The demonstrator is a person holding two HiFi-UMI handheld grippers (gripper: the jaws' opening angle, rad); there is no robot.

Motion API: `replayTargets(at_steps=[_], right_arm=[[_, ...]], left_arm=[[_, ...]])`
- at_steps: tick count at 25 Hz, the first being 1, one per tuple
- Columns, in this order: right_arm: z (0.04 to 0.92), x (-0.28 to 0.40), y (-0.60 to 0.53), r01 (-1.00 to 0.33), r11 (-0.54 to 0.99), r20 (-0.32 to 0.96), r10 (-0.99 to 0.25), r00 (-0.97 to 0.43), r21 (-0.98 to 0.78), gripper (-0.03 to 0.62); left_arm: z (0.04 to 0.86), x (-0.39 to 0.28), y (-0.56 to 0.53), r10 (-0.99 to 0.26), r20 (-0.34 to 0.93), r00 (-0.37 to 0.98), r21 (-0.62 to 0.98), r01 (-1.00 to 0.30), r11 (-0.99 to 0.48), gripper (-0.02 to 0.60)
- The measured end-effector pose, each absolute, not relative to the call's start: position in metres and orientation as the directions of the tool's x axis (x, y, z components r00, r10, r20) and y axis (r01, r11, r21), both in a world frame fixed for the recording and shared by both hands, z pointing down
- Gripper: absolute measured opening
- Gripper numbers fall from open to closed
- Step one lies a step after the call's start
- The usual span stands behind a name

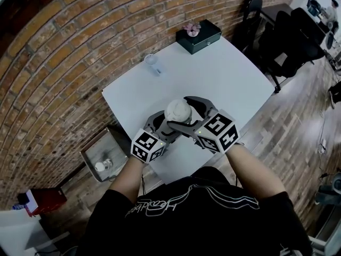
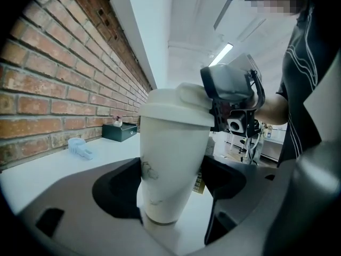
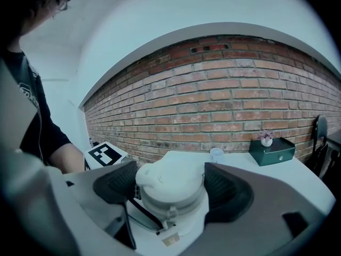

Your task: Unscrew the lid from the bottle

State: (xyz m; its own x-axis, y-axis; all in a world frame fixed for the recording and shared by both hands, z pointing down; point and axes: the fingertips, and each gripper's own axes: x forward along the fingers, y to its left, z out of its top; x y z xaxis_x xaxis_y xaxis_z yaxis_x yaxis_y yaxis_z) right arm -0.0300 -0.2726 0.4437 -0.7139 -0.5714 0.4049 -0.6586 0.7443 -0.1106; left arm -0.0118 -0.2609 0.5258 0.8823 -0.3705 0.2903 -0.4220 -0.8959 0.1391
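Bottle, a smooth white tapering tumbler with faint grey marks, tilted, near the person and well apart from the green box; its body is hidden in the head view under the lid; whether its base touches the table cannot be told. Lid white, domed, with a raised spout. Left gripper: dark ribbed pads clamped on the bottle's body. Right gripper: jaws wide, pads pressed on the lid's two sides. A clear plastic piece lies between bottle and green box; its shape is hard to make out.
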Motion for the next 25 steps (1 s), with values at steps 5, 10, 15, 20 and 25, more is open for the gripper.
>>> replayTargets(at_steps=[5, 10, 15, 20, 25], right_arm=[[0.444, -0.03, -0.271, -0.589, 0.8, 0.414, -0.5, -0.761, -0.117, 0.39], [0.446, -0.03, -0.267, -0.453, 0.882, 0.435, -0.361, -0.825, -0.128, 0.39], [0.446, -0.031, -0.264, -0.275, 0.95, 0.451, -0.181, -0.874, -0.151, 0.39], [0.448, -0.032, -0.262, -0.1, 0.983, 0.484, -0.012, -0.875, -0.156, 0.39], [0.448, -0.033, -0.26, 0.08, 0.986, 0.52, 0.144, -0.842, -0.143, 0.39]], left_arm=[[0.527, -0.01, -0.26, -0.373, 0.293, 0.88, 0.136, -0.425, -0.895, 0.364], [0.528, -0.01, -0.259, -0.366, 0.305, 0.879, 0.143, -0.422, -0.895, 0.364], [0.527, -0.012, -0.258, -0.375, 0.316, 0.871, 0.145, -0.436, -0.888, 0.364], [0.528, -0.011, -0.259, -0.406, 0.326, 0.854, 0.154, -0.471, -0.869, 0.365], [0.527, -0.012, -0.261, -0.421, 0.345, 0.839, 0.156, -0.494, -0.855, 0.365]])
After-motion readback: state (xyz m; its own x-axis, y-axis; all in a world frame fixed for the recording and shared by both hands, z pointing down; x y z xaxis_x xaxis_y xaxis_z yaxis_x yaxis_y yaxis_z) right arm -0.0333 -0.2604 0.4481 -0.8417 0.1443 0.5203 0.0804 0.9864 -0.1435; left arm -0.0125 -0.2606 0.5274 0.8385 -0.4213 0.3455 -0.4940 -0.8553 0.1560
